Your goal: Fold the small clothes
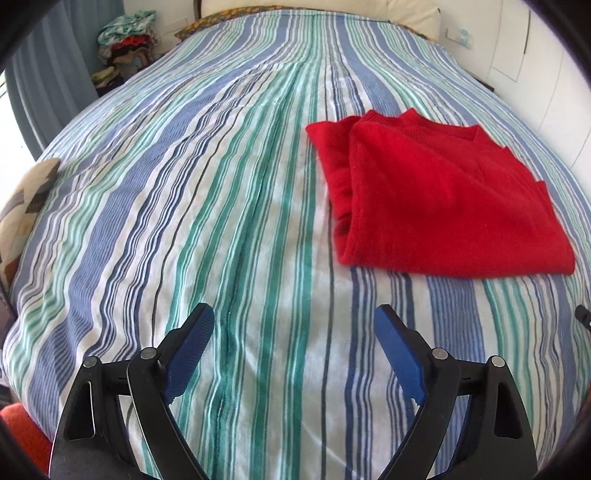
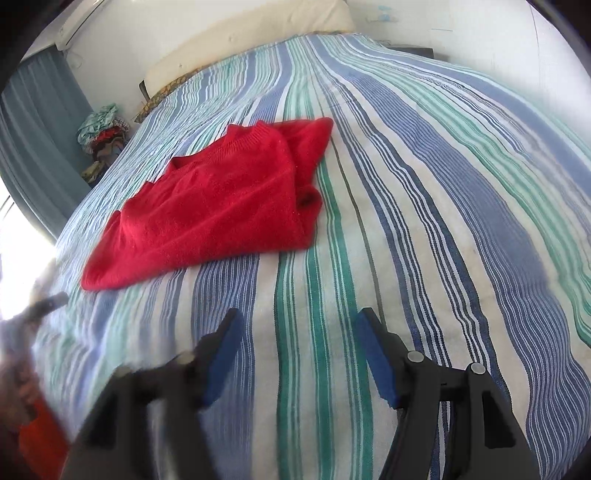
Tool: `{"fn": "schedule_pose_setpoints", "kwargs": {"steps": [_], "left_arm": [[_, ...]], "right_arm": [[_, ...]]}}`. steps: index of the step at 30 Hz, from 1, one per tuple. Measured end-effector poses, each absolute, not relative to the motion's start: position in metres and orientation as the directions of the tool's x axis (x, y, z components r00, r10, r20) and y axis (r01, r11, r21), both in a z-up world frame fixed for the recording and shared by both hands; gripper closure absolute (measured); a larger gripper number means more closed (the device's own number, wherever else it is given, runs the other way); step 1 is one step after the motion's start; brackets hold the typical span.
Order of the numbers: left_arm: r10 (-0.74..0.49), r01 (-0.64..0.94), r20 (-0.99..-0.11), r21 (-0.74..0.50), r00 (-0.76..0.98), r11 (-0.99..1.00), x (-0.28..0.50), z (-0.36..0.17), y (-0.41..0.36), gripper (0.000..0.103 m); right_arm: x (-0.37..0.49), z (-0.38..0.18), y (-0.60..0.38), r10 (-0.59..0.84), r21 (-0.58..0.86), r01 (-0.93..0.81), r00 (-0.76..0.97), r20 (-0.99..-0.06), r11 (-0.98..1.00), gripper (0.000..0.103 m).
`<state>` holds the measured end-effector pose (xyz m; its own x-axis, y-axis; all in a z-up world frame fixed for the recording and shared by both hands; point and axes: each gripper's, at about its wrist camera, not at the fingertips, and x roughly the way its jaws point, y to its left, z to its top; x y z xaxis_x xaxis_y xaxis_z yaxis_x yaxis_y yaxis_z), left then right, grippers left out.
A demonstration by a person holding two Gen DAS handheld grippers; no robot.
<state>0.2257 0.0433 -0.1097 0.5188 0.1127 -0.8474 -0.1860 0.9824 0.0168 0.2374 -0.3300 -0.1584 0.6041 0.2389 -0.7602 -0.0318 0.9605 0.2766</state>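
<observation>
A red sweater (image 1: 439, 195) lies folded into a compact rectangle on the striped bedspread (image 1: 221, 206), its ribbed collar toward the headboard. In the left wrist view it lies ahead and to the right of my left gripper (image 1: 295, 317), which is open, empty and above the bedspread. In the right wrist view the sweater (image 2: 218, 206) lies ahead and to the left of my right gripper (image 2: 297, 321), which is open and empty with blue pads. The left side of the right wrist view is blurred.
A pile of clothes (image 1: 125, 40) sits past the bed's far left corner by a blue curtain (image 1: 48, 85). A patterned cushion (image 1: 26, 206) lies at the bed's left edge. Pillows (image 1: 410, 14) lie at the headboard. A white wall runs along the right.
</observation>
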Motion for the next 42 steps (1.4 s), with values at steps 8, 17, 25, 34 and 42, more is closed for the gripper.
{"fn": "schedule_pose_setpoints", "kwargs": {"steps": [8,17,25,34,42], "left_arm": [[0.099,-0.2,-0.849,-0.007,0.518,0.98,0.215,-0.145,0.057,0.003],[0.109,-0.191,-0.846,0.009,0.523,0.982,0.215,-0.149,0.053,0.001],[0.118,-0.192,-0.841,0.017,0.529,0.981,0.215,-0.15,0.052,0.0],[0.12,-0.193,-0.836,0.017,0.536,0.981,0.213,-0.15,0.051,0.0],[0.134,-0.194,-0.834,0.032,0.535,0.98,0.216,-0.152,0.048,0.0]], "right_arm": [[0.237,-0.173,-0.33,0.229,0.273,-0.013,0.588,-0.776,0.962,0.035],[0.236,-0.181,-0.321,0.217,0.231,-0.055,0.596,-0.773,0.971,0.023],[0.236,-0.182,-0.319,0.211,0.217,-0.063,0.597,-0.774,0.974,0.021],[0.238,-0.175,-0.315,0.19,0.195,-0.054,0.57,-0.799,0.979,0.021],[0.309,-0.084,-0.292,0.286,0.235,-0.165,0.622,-0.729,0.958,0.021]]}}
